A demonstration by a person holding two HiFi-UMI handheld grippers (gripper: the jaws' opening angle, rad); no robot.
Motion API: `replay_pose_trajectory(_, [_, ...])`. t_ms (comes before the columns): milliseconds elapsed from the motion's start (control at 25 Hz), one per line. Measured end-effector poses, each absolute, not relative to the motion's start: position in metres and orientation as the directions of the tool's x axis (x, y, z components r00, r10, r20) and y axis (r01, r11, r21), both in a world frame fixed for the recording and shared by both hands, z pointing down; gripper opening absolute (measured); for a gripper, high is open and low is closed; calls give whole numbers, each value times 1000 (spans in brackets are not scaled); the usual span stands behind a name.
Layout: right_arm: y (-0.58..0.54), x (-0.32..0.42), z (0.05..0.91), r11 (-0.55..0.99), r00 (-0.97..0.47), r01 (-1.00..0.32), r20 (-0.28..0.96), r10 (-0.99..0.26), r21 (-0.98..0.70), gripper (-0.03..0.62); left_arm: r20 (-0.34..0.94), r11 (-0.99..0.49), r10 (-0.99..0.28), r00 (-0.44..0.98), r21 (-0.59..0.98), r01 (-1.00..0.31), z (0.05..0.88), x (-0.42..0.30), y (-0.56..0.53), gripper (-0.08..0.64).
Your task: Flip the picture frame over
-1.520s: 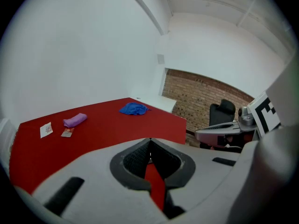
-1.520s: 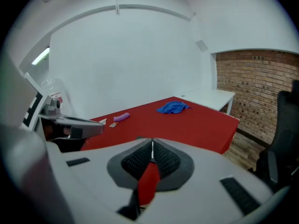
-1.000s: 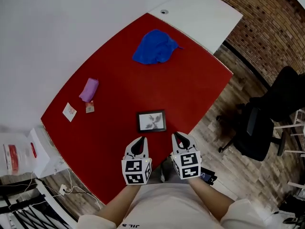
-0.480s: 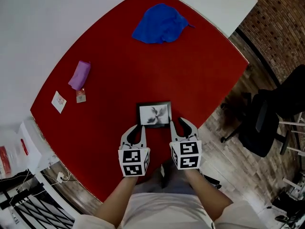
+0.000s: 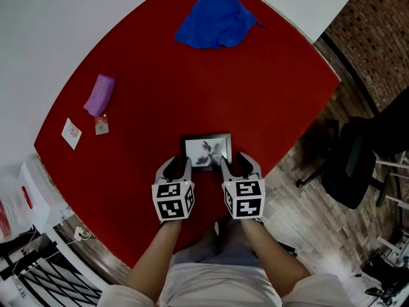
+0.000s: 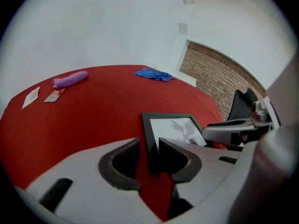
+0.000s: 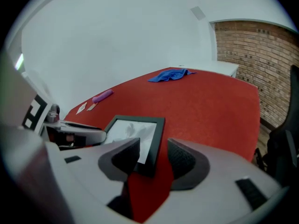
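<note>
A black picture frame (image 5: 208, 151) lies picture side up on the red table (image 5: 255, 88), close to its near edge. My left gripper (image 5: 176, 166) sits low at the frame's near left corner. In the left gripper view that corner of the frame (image 6: 172, 129) lies between the jaws of the left gripper (image 6: 149, 147), with a gap to one pad. My right gripper (image 5: 237, 163) stands at the near right corner. The right gripper view shows the frame (image 7: 136, 129) with its right edge between the parted jaws of the right gripper (image 7: 154, 151). Both pairs of jaws have just been opening and press on nothing.
A crumpled blue cloth (image 5: 216, 21) lies at the far side of the table. A purple roll (image 5: 99, 94) and two small cards (image 5: 71, 133) sit at the left. A black office chair (image 5: 361, 165) stands on the wood floor to the right.
Both grippers have come down and forward from the table's near edge to the frame's near corners. Their jaws, shut before, now stand apart around the frame's edges.
</note>
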State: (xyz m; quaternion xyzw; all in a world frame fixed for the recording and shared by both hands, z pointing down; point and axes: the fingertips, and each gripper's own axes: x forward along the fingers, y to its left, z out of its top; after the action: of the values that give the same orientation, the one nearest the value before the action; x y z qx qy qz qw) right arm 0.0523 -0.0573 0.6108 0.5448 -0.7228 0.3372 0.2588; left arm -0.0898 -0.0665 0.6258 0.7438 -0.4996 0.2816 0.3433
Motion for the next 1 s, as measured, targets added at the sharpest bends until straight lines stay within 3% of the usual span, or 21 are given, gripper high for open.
replay_pose_trajectory(360, [-56, 51, 622, 164, -312, -950, 756, -575, -267, 161, 760, -269, -534, 370, 263, -927, 629, -86, -66, 87])
replay_pose_trajectory(600, [-54, 53, 623, 106, -340, -934, 758, -557, -341, 71, 758, -280, -534, 376, 260, -924, 630, -86, -65, 87])
replay_pose_trajectory(1000, [-55, 44, 578, 162, -295, -955, 725, -622, -249, 67, 751, -264, -523, 403, 307, -914, 629, -89, -65, 87])
